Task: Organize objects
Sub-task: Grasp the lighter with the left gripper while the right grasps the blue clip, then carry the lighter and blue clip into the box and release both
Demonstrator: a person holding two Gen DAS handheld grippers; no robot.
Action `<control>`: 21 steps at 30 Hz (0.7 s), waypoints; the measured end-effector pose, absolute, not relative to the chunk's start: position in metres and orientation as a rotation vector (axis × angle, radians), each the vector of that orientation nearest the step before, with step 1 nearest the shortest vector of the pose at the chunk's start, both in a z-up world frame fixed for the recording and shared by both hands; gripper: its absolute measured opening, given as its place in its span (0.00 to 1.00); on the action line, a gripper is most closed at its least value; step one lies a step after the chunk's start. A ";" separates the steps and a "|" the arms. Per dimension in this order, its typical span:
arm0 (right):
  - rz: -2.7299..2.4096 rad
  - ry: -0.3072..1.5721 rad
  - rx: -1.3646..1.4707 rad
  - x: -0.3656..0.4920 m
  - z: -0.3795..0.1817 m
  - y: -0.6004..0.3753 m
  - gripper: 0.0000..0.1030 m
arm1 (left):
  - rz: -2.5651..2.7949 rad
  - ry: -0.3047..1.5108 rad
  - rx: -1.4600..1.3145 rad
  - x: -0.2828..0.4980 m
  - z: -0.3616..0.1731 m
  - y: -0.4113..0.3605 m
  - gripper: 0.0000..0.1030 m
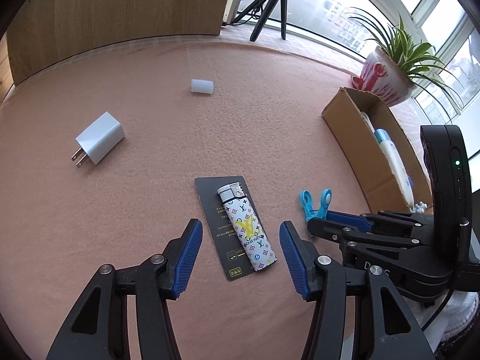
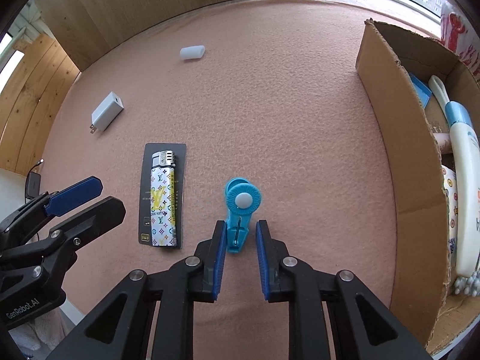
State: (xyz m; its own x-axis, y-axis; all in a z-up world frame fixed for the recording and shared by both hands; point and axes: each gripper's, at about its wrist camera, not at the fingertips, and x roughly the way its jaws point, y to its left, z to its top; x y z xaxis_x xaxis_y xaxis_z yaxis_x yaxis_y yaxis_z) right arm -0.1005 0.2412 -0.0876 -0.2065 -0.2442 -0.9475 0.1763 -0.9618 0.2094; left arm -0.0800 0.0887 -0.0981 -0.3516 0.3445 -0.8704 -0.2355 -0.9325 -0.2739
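A patterned white lighter (image 1: 247, 227) lies on a black card (image 1: 228, 225) on the pink felt. My left gripper (image 1: 240, 231) is open with its blue pads on either side of the lighter, not touching it. A blue clip (image 2: 238, 213) lies on the felt; my right gripper (image 2: 240, 231) is open with the clip's tail end between its pads. The clip also shows in the left wrist view (image 1: 315, 204), and the lighter in the right wrist view (image 2: 162, 201). A white plug adapter (image 1: 100, 142) and a small white cylinder (image 1: 202, 86) lie farther off.
An open cardboard box (image 2: 399, 138) stands at the right and holds a white bottle (image 2: 463, 180) and other items. A potted plant (image 1: 387, 75) stands behind it. A wooden panel (image 1: 120, 9) and a tripod (image 1: 270, 3) are at the back.
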 end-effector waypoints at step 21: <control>-2.241 -0.062 1.778 -0.109 -0.090 0.251 0.17 | 2.336 -0.121 -1.613 -0.094 -0.131 0.099 0.24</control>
